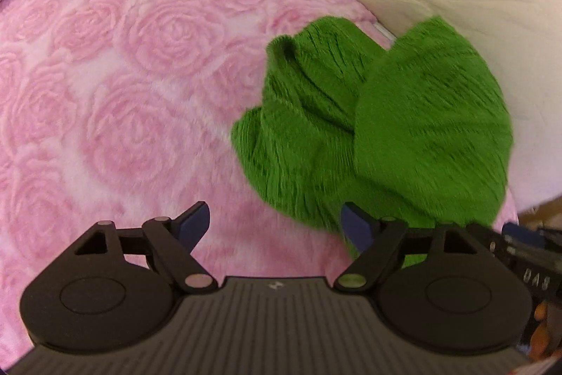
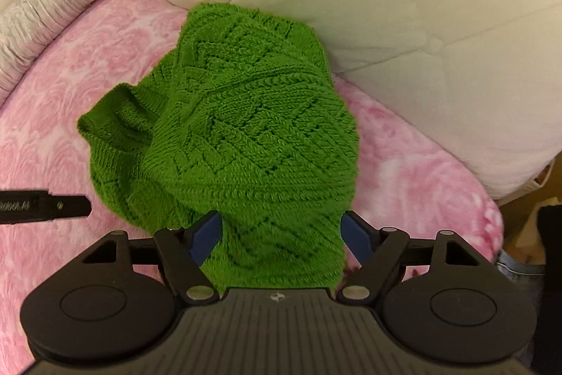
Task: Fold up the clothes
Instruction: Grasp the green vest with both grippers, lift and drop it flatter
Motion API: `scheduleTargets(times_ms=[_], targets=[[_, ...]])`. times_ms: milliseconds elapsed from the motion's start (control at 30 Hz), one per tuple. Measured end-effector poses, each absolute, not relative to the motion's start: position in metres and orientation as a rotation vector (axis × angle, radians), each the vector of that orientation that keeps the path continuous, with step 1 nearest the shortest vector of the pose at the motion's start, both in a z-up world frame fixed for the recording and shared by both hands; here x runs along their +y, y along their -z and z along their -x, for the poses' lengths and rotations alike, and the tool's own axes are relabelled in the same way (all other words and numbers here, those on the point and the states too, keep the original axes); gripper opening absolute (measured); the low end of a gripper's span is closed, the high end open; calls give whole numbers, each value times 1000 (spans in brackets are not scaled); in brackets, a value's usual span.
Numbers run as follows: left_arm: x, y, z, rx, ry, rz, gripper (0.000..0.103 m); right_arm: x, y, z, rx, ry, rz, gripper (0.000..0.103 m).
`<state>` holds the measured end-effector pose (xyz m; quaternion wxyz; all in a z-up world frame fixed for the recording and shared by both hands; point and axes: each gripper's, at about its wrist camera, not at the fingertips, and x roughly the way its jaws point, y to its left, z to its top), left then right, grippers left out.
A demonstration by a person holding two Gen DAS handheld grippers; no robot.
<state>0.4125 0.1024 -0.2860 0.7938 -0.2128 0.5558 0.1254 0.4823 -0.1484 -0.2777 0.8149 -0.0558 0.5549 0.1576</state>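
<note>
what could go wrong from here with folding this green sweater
The green sweater lies bunched and creased on the pink blanket, so a fold now may lock in wrinkles. The right claw is open right over the loose knit, which could snag. The sweater's far edge touches the cream duvet, which might get pinched too.

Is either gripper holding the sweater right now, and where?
No. Both the left gripper and right gripper are open; the sweater lies loose on the blanket.

Left wrist view: green knit sweater (image 1: 386, 129) motion-blurred, near hem hidden behind left tool (image 1: 275, 226). Right wrist view: sweater's near edge under right tool (image 2: 281, 234); the other tool's arm (image 2: 45, 204) cut off at frame edge.
</note>
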Motion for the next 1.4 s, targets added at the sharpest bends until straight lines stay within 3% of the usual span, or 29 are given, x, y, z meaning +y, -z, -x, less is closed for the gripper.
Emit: scheduleTargets(times_ms=[167, 267, 333, 367, 433, 500, 567, 900, 1133, 1400], targets=[[113, 321, -431, 1145, -296, 531, 79, -147, 292, -489, 1203, -346, 110, 73], [119, 344, -438, 1128, -293, 624, 70, -146, 300, -493, 1214, -352, 104, 68], [119, 355, -442, 1133, -265, 681, 54, -146, 303, -495, 1218, -360, 99, 60], [117, 357, -442, 1130, -259, 683, 50, -146, 302, -495, 1220, -371, 92, 50], [113, 353, -440, 1099, -226, 675, 22, -146, 297, -495, 1220, -391, 79, 37], [113, 345, -434, 1065, -189, 686, 14, -147, 291, -493, 1215, -406, 69, 27], [112, 331, -425, 1031, -169, 688, 13, -147, 280, -490, 1200, -420, 61, 18], [123, 233, -330, 854, -194, 712, 10, -125, 192, -441, 1113, -671, 15, 15], [157, 143, -184, 675, -376, 743, 9, -73, 132, -362, 1117, -951, -10, 15], [205, 49, 17, 549, -623, 680, 9, 2, 71, -213, 1082, -1251, 9, 15]])
